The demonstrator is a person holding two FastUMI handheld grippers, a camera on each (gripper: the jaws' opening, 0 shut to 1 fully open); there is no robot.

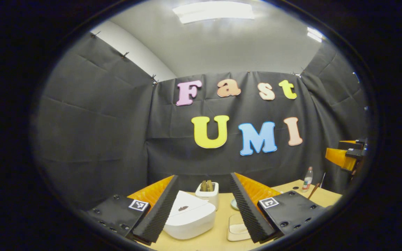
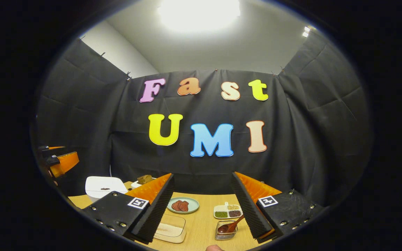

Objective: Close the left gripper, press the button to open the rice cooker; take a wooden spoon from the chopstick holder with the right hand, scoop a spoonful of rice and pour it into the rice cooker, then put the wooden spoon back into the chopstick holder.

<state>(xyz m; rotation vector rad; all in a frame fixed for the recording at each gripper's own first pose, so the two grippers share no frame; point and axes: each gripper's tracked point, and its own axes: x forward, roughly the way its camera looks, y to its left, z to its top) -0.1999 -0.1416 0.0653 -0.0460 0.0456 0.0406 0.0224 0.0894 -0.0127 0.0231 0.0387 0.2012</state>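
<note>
A: The left gripper is held wide open above the shut rice cooker. If it is not closed first, the button may be straddled and missed.

B: The right gripper is spread too, holding nothing. The wooden spoon is seen standing in the clear holder, and could be tipped. Rice is judged to lie in the shallow box; beans are sorted in a divided dish.

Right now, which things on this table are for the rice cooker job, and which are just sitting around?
For the job: rice cooker, lid shut; wooden spoon in the clear holder; tray of rice; left gripper and right gripper, both open.

Lying about: plate, divided dish, bottle, white pot.
</note>
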